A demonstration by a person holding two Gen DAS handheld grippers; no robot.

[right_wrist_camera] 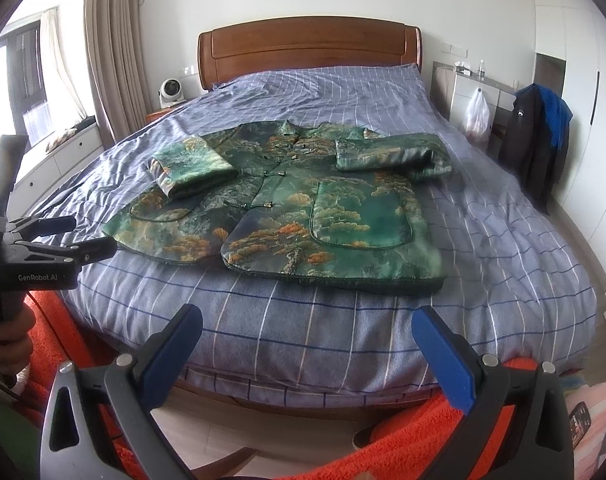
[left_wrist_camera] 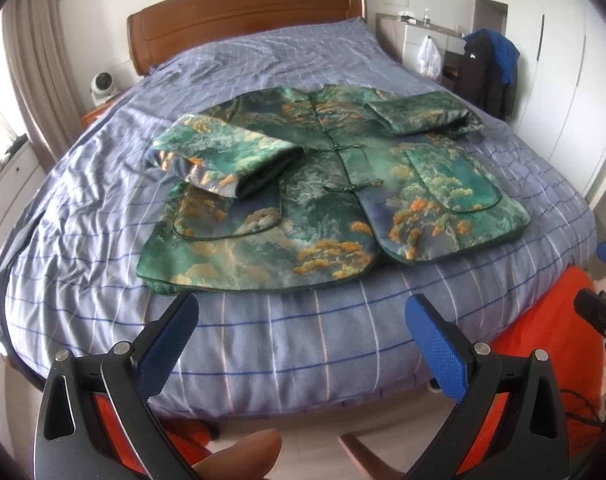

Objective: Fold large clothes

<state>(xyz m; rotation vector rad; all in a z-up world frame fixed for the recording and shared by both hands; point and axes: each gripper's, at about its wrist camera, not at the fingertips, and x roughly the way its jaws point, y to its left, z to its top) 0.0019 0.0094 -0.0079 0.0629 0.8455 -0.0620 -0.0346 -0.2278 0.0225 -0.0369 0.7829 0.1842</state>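
Jacket (left_wrist_camera: 323, 192), green w/ orange-gold landscape print, lies front-up mid bed (left_wrist_camera: 263, 344) on blue checked cover, both sleeves folded in across chest. Left claw (left_wrist_camera: 299, 336) spread wide, empty, hovering short of the hem. Right claw (right_wrist_camera: 307, 340) spread too, nothing pinched. Right wrist view: left claw's black body reads "GenRobot.AI". Red rug (right_wrist_camera: 403, 440) below.

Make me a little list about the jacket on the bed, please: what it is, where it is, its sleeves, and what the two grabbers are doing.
thing: green patterned jacket
place: flat on the bed, front up, buttoned
sleeves: both folded in over the front
left gripper: open, empty, off the bed's foot
right gripper: open, empty, off the bed's foot
folding: sleeves done, body not yet folded
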